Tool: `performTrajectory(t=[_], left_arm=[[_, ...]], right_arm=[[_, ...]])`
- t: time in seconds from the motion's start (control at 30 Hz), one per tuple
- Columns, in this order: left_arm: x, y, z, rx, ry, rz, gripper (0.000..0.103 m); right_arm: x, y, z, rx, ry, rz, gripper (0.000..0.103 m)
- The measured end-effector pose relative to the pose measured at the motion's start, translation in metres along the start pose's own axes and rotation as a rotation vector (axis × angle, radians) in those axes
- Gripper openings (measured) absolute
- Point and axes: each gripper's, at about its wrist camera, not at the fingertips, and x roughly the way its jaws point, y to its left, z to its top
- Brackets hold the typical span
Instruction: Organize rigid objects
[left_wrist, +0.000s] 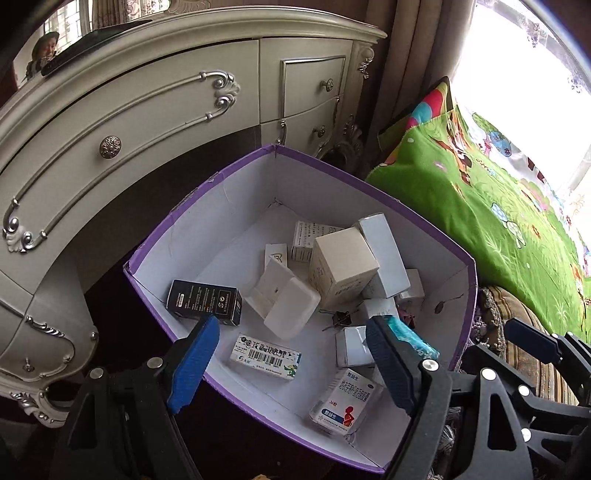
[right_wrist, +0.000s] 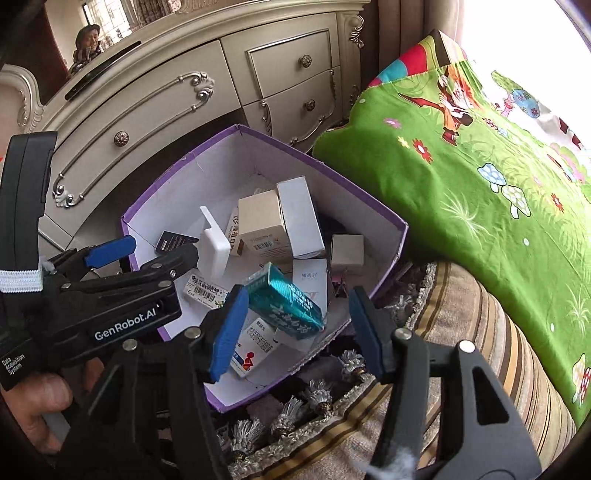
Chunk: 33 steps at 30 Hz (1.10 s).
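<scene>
A purple cardboard box (left_wrist: 373, 192) with a white inside holds several small cartons. Among them are a black carton (left_wrist: 203, 301), a beige carton (left_wrist: 341, 266), a white plastic case (left_wrist: 291, 312) and a barcode carton (left_wrist: 266, 356). My left gripper (left_wrist: 291, 363) is open and empty above the box's near side. In the right wrist view the box (right_wrist: 384, 218) lies below my right gripper (right_wrist: 299, 328), which is open. A teal carton (right_wrist: 286, 302) is tilted between its fingers, touching only the left pad (right_wrist: 229, 332). The teal carton also shows in the left wrist view (left_wrist: 410, 338).
A cream dresser (left_wrist: 155, 110) with drawers stands behind the box. A green cartoon-print quilt (right_wrist: 480, 177) lies to the right on a striped, tasselled cushion (right_wrist: 461, 325). Brown curtains (left_wrist: 413, 74) and a bright window are at the back right.
</scene>
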Motion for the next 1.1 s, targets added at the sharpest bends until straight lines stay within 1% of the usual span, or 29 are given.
performTrajectory(t=[0.1,0.2,0.3,0.37,0.43,0.53,0.63,1.1], left_arm=[[-0.015,-0.002,-0.013,0.027,-0.011,0.006,0.086],[-0.03,-0.002,-0.03,0.026,-0.018,-0.007,0.088],[-0.044,-0.004,-0.044,0.037,-0.042,0.004,0.093],[-0.05,-0.008,-0.049,0.042,-0.049,0.01,0.094],[-0.052,-0.01,-0.048,0.038,-0.056,0.016,0.095],[-0.051,-0.012,-0.046,0.033,-0.051,-0.001,0.095],[-0.05,-0.015,-0.047,0.045,-0.054,0.009,0.095],[-0.047,-0.016,-0.049,0.054,-0.037,0.015,0.095]], right_arm=[[-0.009,0.001,-0.012,0.008,-0.024,-0.018,0.065],[-0.019,-0.001,-0.025,0.015,-0.05,-0.036,0.067],[-0.025,-0.003,-0.035,0.021,-0.07,-0.055,0.067],[-0.029,-0.005,-0.038,0.027,-0.085,-0.056,0.067],[-0.03,-0.008,-0.04,0.036,-0.091,-0.052,0.067],[-0.029,-0.011,-0.041,0.05,-0.085,-0.048,0.067],[-0.027,-0.013,-0.041,0.058,-0.082,-0.047,0.067],[-0.024,-0.013,-0.042,0.057,-0.073,-0.052,0.067]])
